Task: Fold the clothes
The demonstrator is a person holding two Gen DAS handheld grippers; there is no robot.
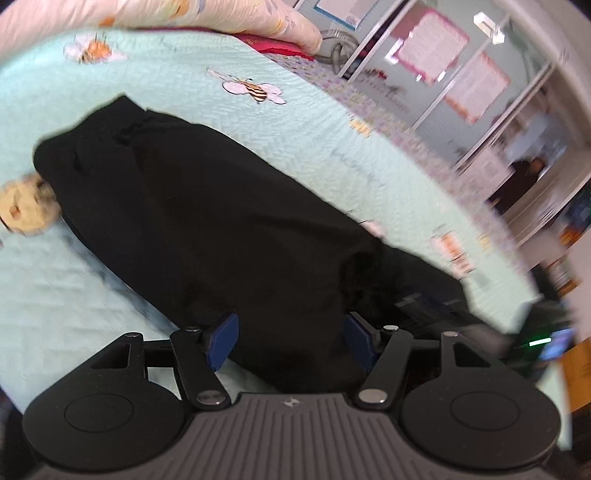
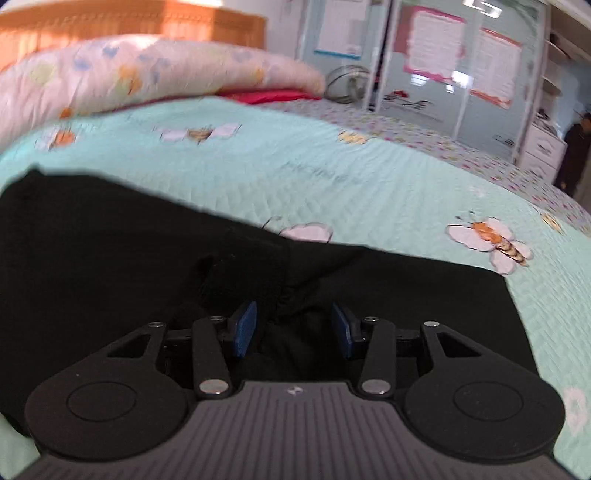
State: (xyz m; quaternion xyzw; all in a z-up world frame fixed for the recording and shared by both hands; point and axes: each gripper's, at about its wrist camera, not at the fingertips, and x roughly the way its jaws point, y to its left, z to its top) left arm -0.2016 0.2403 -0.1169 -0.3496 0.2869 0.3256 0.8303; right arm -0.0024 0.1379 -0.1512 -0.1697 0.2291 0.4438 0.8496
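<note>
A black garment [image 1: 207, 221] lies on a mint-green quilt [image 1: 332, 129] with bee prints. In the left wrist view it runs from far left to near right. My left gripper [image 1: 291, 341] is open, its blue pads [image 1: 223, 341] wide apart over the garment's near end. In the right wrist view the same black garment [image 2: 110, 266] fills the lower half, with a raised fold between the fingers. My right gripper [image 2: 293, 330] is open over that fold, blue pads [image 2: 243, 328] apart. The other gripper [image 1: 535, 343] shows at the right edge of the left wrist view.
A pale floral pillow [image 2: 147, 74] and a red cloth [image 2: 269, 96] lie at the head of the bed. A wooden headboard [image 2: 129, 26] stands behind. Glass doors with posters [image 2: 461, 55] and a person in dark clothes [image 2: 576, 155] are on the right.
</note>
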